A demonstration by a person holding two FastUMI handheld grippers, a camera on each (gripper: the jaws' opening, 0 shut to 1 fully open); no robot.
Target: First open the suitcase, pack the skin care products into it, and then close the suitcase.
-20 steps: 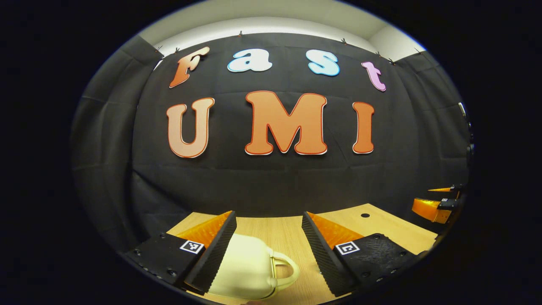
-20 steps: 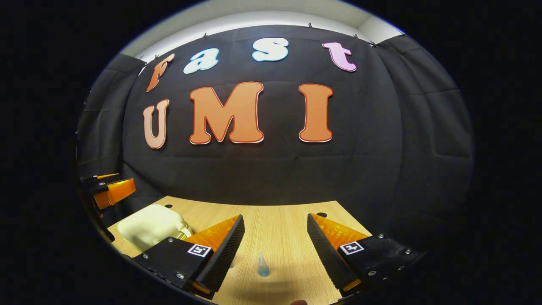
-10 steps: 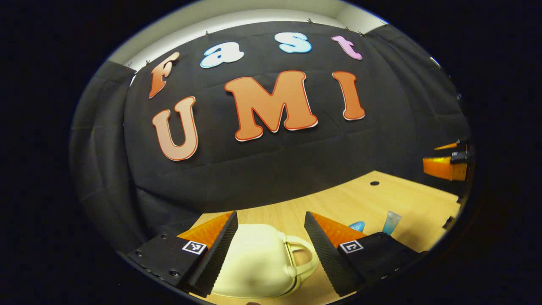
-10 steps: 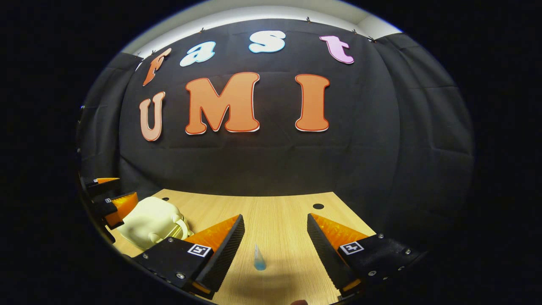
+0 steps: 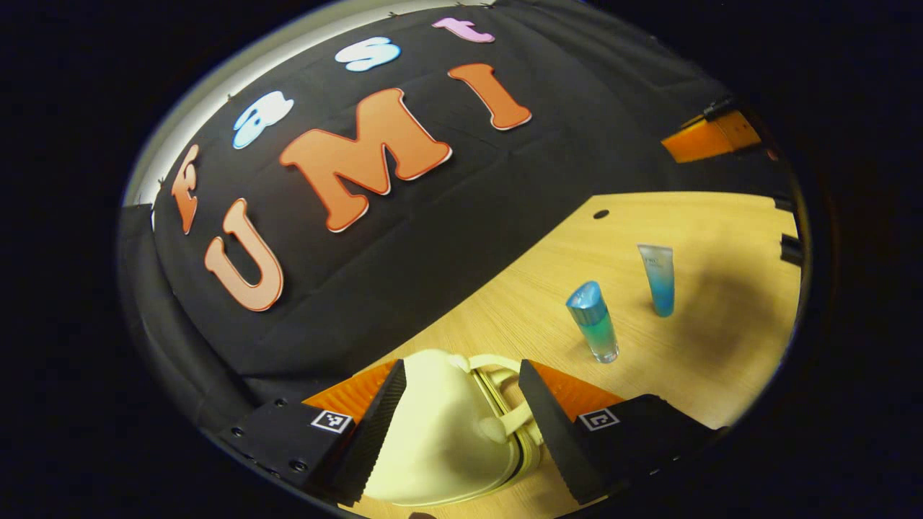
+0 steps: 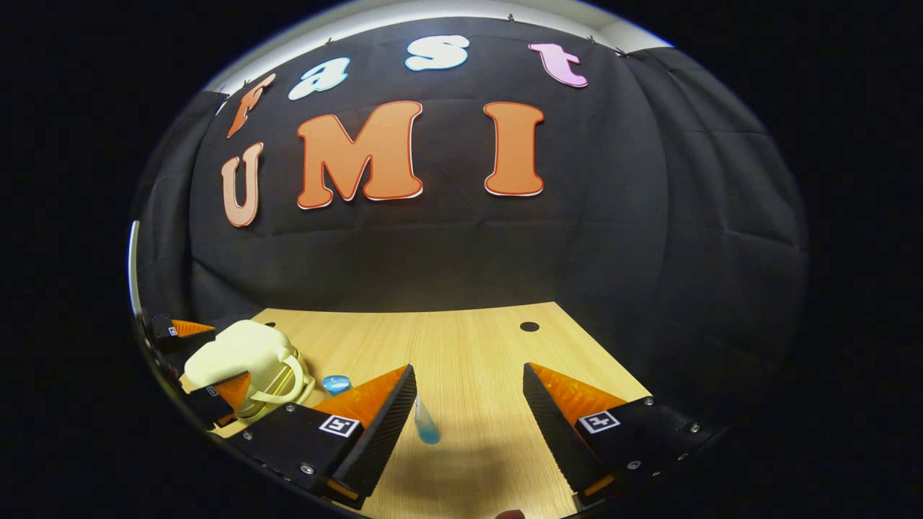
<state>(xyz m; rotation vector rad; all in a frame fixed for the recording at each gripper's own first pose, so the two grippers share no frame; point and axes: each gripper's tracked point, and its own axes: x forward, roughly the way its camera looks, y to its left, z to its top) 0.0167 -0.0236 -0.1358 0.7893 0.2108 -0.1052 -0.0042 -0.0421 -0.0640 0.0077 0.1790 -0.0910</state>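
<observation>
A small cream suitcase [image 5: 440, 447] lies shut on the wooden table [image 5: 721, 216], its handle [image 5: 505, 404] toward the right. My left gripper [image 5: 461, 432] is open, one finger on each side of the case. Beyond it stand a blue bottle [image 5: 593, 321] and a blue tube [image 5: 658, 277]. In the right gripper view my right gripper [image 6: 469, 425] is open above the table, with the tube [image 6: 425, 427] just inside its left finger. The bottle's cap [image 6: 336, 383] peeks out further left. There the left gripper [image 6: 198, 360] straddles the suitcase [image 6: 241, 349].
The table [image 6: 469, 346] ends at the black cloth wall behind. A round hole [image 6: 529, 326] sits near its back edge, also seen as a hole [image 5: 600, 214] in the left gripper view. The right gripper [image 5: 710, 137] hangs at the upper right there.
The left gripper has rolled and come closer, its fingers now either side of the suitcase; bottle and tube have come into its view. The right gripper has dipped slightly toward the tube.
</observation>
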